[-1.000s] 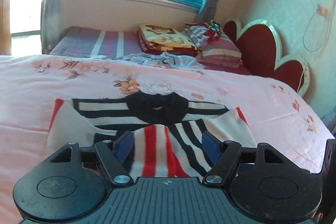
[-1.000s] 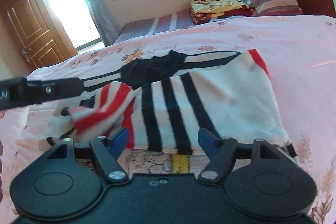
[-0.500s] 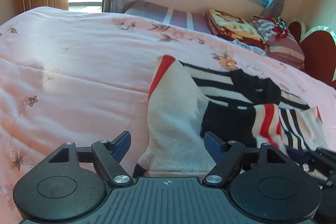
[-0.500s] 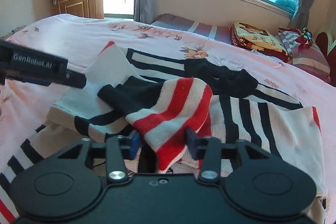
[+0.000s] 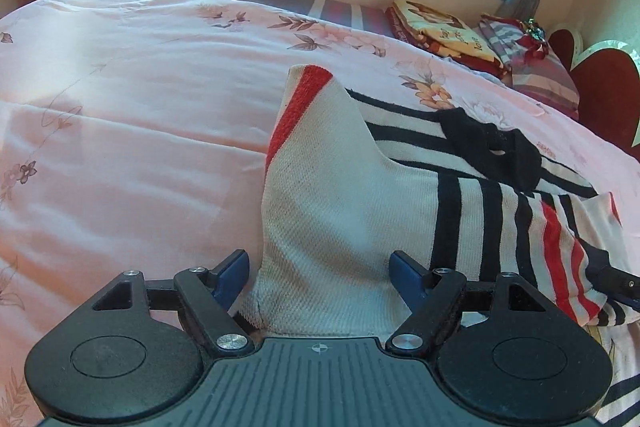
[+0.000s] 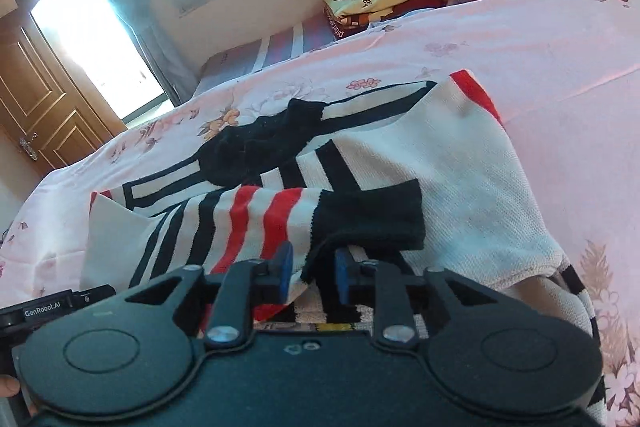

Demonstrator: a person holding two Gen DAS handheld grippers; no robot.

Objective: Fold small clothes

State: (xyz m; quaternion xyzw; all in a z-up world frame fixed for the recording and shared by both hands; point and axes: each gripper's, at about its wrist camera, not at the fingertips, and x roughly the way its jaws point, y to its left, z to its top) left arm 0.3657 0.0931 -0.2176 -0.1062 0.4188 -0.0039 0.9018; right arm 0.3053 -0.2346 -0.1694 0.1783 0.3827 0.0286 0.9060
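A small striped knit sweater (image 5: 360, 195), cream with black and red bands, lies on a bed covered by a pink floral quilt (image 5: 140, 99), its body spread flat and one sleeve (image 6: 280, 223) drawn across the front. The right tool (image 6: 310, 273) is nearly closed, pinching that sleeve near its black cuff (image 6: 368, 223), while the left tool (image 5: 320, 269) has its jaws wide apart around the cream lower edge of the sweater, gripping nothing. The sleeve fold appears to be in hand; next, the sleeve likely needs laying flat and releasing, then the left tool closing on the hem.
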